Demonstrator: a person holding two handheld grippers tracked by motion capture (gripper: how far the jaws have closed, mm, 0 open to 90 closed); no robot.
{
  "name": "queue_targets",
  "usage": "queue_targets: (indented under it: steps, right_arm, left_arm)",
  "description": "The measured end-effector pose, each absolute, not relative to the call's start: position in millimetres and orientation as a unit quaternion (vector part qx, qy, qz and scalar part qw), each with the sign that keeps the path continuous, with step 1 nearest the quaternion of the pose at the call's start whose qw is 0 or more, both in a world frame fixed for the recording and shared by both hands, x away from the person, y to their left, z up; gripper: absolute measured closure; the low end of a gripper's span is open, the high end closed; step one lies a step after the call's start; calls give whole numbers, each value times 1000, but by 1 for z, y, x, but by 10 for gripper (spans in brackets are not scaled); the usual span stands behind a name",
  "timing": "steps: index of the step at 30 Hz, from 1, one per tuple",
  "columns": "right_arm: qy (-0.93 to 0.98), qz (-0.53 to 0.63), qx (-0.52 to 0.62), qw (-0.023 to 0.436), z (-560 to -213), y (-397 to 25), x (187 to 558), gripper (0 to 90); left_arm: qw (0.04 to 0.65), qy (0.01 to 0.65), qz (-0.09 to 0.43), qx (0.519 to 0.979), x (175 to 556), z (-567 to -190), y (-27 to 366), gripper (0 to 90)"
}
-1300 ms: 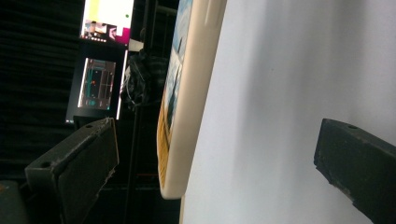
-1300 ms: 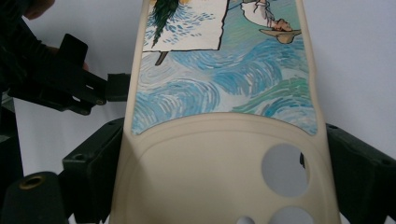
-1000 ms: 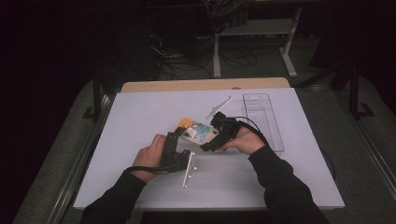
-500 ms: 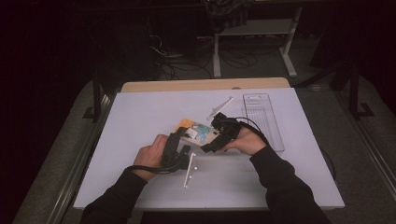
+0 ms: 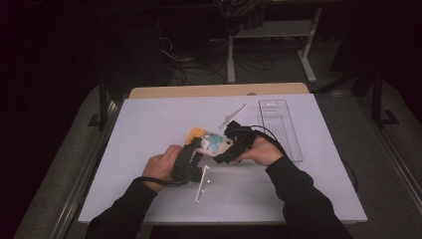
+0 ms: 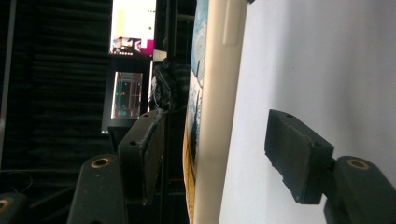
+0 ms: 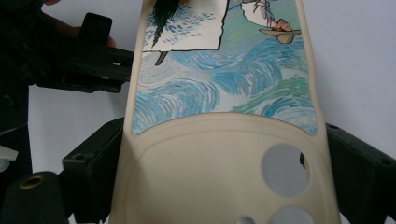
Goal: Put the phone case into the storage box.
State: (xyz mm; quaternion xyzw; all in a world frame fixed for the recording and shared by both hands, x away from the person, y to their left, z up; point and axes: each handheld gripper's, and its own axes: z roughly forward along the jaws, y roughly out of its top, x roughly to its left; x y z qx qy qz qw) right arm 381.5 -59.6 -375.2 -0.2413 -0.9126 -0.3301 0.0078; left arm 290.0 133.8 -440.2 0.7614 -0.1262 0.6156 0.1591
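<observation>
White table [image 5: 149, 129] | I'm clamping right gripper [image 7: 219, 186] across phone case [image 7: 219, 154]; left gripper [image 6: 219, 154] gaping astride its edge | soft, light: gripping edges.

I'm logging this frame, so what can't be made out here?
- Phone case: bottom end cut off by the right gripper view's edge.
- Left gripper: jaws straddle the case; contact unclear.
- White stick and its neighbouring speck: too small in the high view to name.
</observation>
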Motion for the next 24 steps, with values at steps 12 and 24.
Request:
queue_targets:
  steps: [12,24]
  right_arm:
    - [-913,-331,-239,7,-376,-60,383,98]
    - [-912,-332,-241,8,-376,-59,382,98]
  left_arm:
    - [158,-147,633,744,286,-442,130,444]
    - [151,-155,637,740,285,-442,128,522]
